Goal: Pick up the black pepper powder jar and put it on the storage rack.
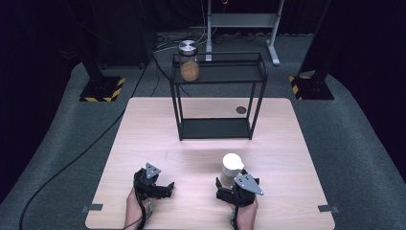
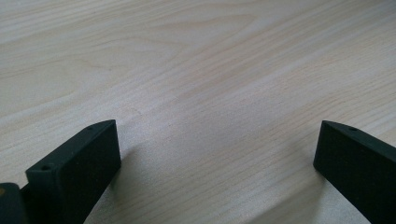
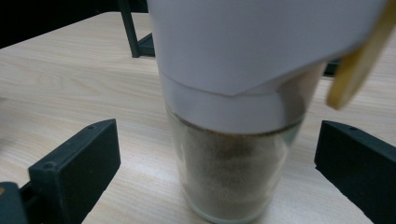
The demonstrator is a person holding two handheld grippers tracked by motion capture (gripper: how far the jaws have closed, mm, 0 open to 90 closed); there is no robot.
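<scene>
Glass jar (image 3: 236,177) is bracketed, not yet grasped, by the right gripper (image 3: 217,172) with fingers released; left gripper (image 2: 217,154) is likewise spread, idle on the surface (image 1: 158,139).

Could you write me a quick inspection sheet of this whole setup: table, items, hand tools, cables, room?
Surface: light wooden table, bare between the left tool's jaws.
Job's things: glass jar with white lid, holding brownish powder, upright between the right tool's jaws, not yet gripped.
Clutter: black metal shelf at the table's far side; metal-lidded jar on its top tier; small dark disc beside it.
Grippers: left tool open, over bare wood; right tool open around the jar.
Cables: black cable across the floor.
Surroundings: grey carpet, dark curtains, hazard-striped stand bases.
</scene>
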